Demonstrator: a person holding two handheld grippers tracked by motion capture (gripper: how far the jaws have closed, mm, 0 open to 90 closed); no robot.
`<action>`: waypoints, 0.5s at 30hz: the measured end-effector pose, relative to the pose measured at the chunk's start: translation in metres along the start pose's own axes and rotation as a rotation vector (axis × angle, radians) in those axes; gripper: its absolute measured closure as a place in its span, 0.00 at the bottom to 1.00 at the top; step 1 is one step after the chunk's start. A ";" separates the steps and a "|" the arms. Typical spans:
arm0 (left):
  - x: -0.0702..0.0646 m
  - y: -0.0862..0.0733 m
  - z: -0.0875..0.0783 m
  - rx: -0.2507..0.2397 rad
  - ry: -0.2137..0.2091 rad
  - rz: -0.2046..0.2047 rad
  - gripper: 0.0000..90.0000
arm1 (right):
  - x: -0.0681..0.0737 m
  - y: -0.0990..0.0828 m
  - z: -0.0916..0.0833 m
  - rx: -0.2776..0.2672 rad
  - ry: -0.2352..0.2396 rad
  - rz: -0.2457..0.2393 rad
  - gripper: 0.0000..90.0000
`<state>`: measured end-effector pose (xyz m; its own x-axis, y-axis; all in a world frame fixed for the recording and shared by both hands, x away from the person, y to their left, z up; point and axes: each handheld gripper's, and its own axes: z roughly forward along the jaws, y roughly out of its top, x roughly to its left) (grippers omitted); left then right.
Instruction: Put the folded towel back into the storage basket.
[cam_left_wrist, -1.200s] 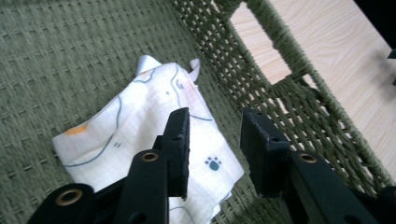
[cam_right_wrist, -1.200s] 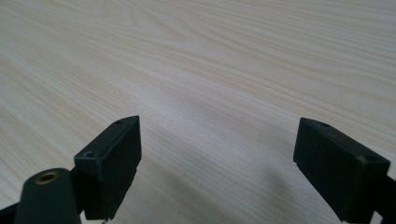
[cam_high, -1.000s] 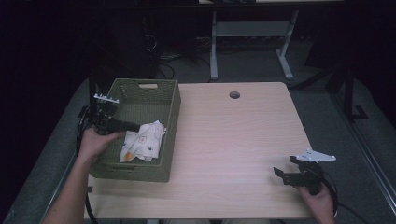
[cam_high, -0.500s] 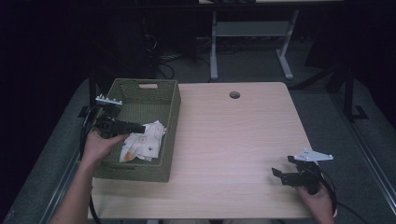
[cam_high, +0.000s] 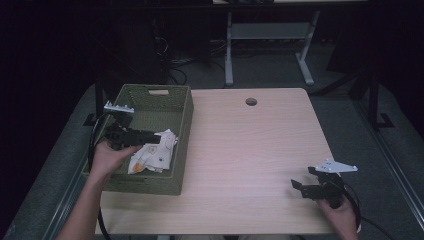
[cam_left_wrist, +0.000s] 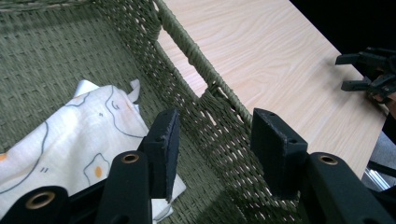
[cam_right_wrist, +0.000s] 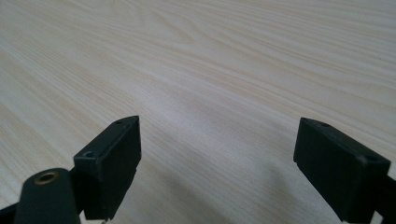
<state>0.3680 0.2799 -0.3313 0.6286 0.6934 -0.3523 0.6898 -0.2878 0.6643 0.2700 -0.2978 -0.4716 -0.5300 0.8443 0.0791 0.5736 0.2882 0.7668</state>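
A crumpled white cloth printed with small orange-and-white shapes is seen lying on the floor of the green woven basket, against the wall nearest the tabletop's middle. Its long axis is seen running from the basket's near corner toward its far end.

The left hand-held gripper is held inside the basket, just above the cloth; its jaws have just been opening and stand partly apart, with nothing pinched between them. In the left gripper view the cloth is cut off by the frame edge and partly hidden behind one jaw.

The right hand-held gripper is held well apart from the basket, over bare tabletop, jaws wide and empty. Much open tabletop is left between them.
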 end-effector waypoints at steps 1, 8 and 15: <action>-0.001 0.000 0.001 0.003 0.000 0.000 0.58 | 0.000 0.000 0.000 0.002 -0.001 0.000 0.16; -0.012 0.004 0.008 0.006 -0.018 0.028 0.57 | 0.000 0.000 0.000 0.003 0.002 -0.005 0.16; -0.025 0.010 0.010 -0.002 -0.035 0.056 0.56 | 0.001 -0.001 0.000 0.003 0.000 -0.001 0.16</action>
<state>0.3627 0.2529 -0.3229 0.6782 0.6529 -0.3373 0.6527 -0.3242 0.6847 0.2691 -0.2977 -0.4723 -0.5309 0.8438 0.0784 0.5748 0.2906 0.7650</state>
